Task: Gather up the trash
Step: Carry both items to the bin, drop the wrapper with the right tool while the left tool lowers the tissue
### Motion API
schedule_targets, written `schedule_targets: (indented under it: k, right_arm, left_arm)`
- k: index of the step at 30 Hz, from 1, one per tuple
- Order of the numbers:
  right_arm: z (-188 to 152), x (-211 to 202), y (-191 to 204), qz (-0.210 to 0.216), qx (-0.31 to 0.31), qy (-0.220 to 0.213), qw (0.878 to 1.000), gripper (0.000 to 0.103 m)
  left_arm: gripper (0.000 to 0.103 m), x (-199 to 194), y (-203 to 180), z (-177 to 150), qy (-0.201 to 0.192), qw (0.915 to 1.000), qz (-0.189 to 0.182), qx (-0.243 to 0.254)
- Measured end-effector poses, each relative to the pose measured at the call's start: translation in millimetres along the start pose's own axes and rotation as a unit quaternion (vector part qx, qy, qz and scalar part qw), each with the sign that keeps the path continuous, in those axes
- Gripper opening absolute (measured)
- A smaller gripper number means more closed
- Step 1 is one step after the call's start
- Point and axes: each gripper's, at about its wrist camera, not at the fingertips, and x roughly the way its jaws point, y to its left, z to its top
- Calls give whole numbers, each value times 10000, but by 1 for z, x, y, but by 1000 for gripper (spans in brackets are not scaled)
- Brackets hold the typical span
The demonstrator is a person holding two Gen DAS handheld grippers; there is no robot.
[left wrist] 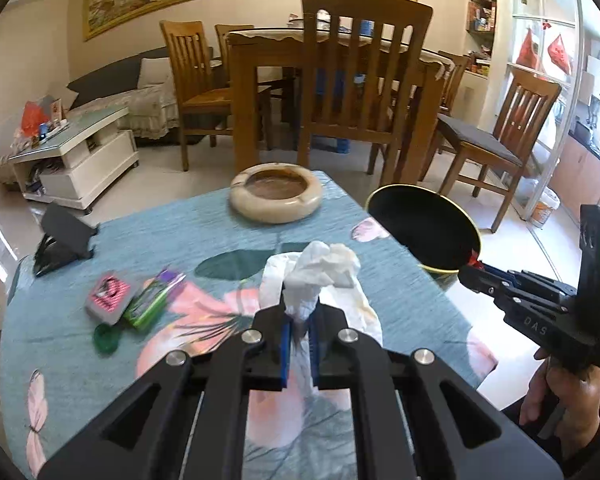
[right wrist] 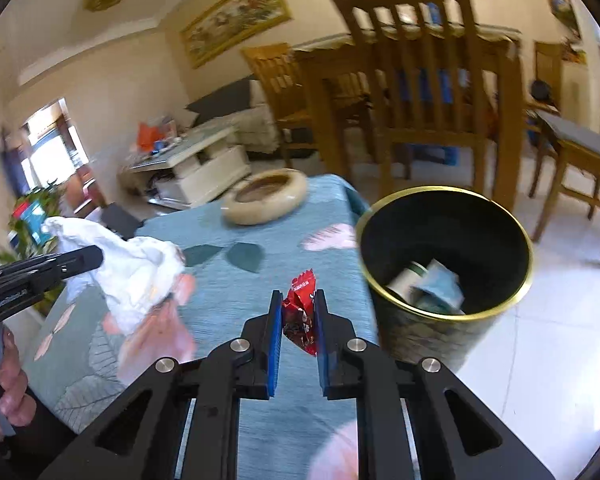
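Your left gripper [left wrist: 299,320] clamps the crumpled tissue [left wrist: 320,276] and your right gripper [right wrist: 298,316] pinches the red wrapper [right wrist: 300,312], both lifted clear of the table [left wrist: 204,232] for dropping into the bin [right wrist: 444,252] beside it.

Bin [right wrist: 446,276] contents blurred, can't ID; red wrapper [right wrist: 300,312] print too small to read.

Bright daylight fills both fisheye views, pouring from the glazed door [left wrist: 540,40] at the right of the left view and a blown-out doorway [right wrist: 52,152] at the left of the right view, whose chairs [right wrist: 420,80] smear with motion blur, while dark vignettes curve every corner
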Motion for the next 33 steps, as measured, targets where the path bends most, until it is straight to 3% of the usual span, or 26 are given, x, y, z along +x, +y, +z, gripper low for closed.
schedule_targets:
  k: [5, 13, 17, 19, 21, 26, 31, 33]
  right_arm:
    - [28, -1, -45, -343, 488, 119, 9982, 15]
    - [95, -2, -75, -838, 465, -411, 9945, 15]
    - [94, 30, -95, -1174, 477, -181, 9918, 21]
    - [90, 44, -106, -1296, 621, -21, 9896, 33]
    - [90, 50, -116, -1253, 760, 62, 9892, 37]
    - [93, 34, -122, -1337, 849, -248, 9871, 45]
    - [99, 23, -122, -1287, 859, -439, 9870, 45]
    - [101, 12, -123, -1322, 893, -620, 9852, 52]
  left_arm:
    - [9, 15, -23, 15, 5, 9998, -196, 93]
    - [9, 30, -48, 32, -38, 9994, -312, 164]
    - [9, 38, -57, 38, -15, 9992, -317, 251]
    - [9, 44, -63, 42, -9, 9991, -322, 287]
    - [9, 49, -65, 45, 11, 9990, -350, 295]
    - [9, 62, -78, 50, 63, 9985, -422, 339]
    - [9, 78, -93, 58, 110, 9978, -485, 434]
    - [9, 84, -102, 62, 93, 9975, -492, 502]
